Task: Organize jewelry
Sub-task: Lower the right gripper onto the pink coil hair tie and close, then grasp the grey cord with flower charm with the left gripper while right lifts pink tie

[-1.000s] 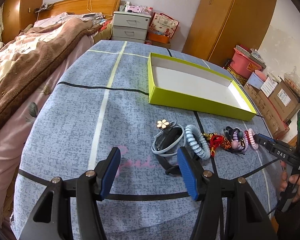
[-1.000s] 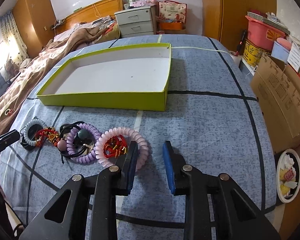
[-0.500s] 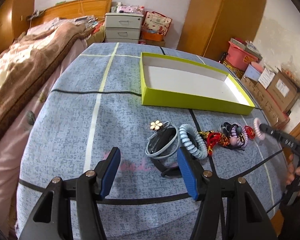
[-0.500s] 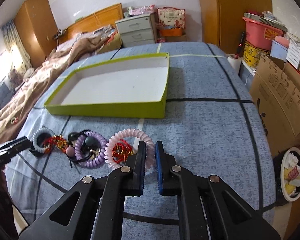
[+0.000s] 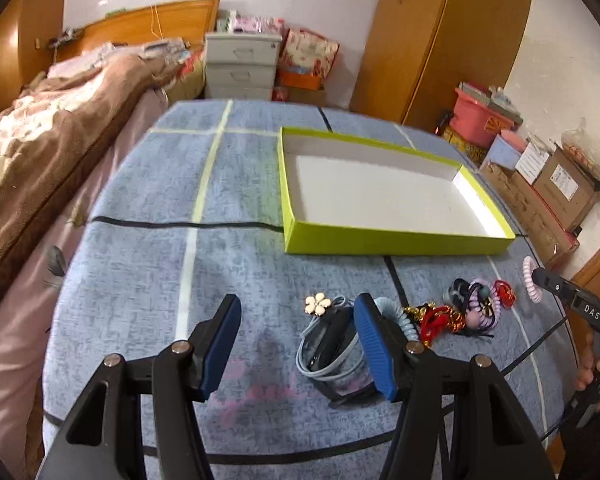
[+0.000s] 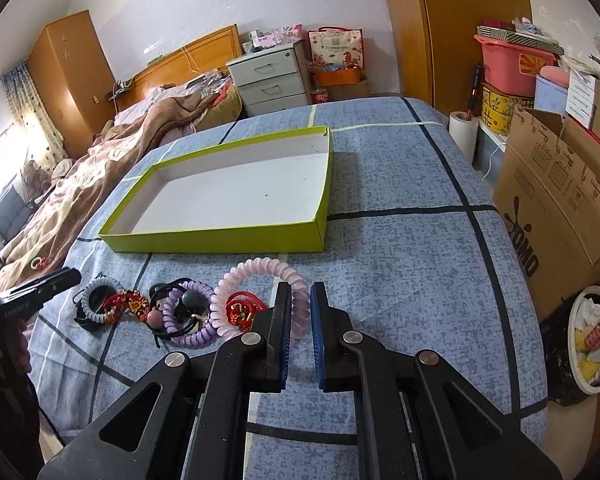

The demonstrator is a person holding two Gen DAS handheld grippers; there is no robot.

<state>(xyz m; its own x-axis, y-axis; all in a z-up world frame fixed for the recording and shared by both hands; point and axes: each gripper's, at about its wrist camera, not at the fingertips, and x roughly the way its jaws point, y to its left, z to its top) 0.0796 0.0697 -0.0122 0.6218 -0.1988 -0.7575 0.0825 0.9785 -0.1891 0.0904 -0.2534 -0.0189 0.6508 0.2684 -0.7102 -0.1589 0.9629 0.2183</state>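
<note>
A lime-green tray (image 6: 220,240) with a white inside sits empty on the blue cloth; it also shows in the left wrist view (image 5: 396,240). My right gripper (image 6: 300,300) is shut on the rim of a pink coil bracelet (image 6: 256,270), which is lifted a little. Beside it lie a red cord charm (image 6: 242,308), a purple coil tie (image 6: 192,320) and a grey coil tie (image 6: 96,300). My left gripper (image 5: 296,320) is open and empty, above a grey cord bracelet with a flower charm (image 5: 318,304) and a light-blue coil tie (image 5: 404,316).
The cloth-covered table (image 5: 140,272) has black and pale stripes. A bed with a brown blanket (image 5: 52,128) runs along the left. Cardboard boxes (image 6: 556,208) and a bin (image 6: 588,340) stand off the right edge. Drawers (image 6: 272,76) stand at the back.
My right gripper closed on the pink coil bracelet's rim and lifted it slightly. My left gripper stayed open and shifted a little relative to the pile.
</note>
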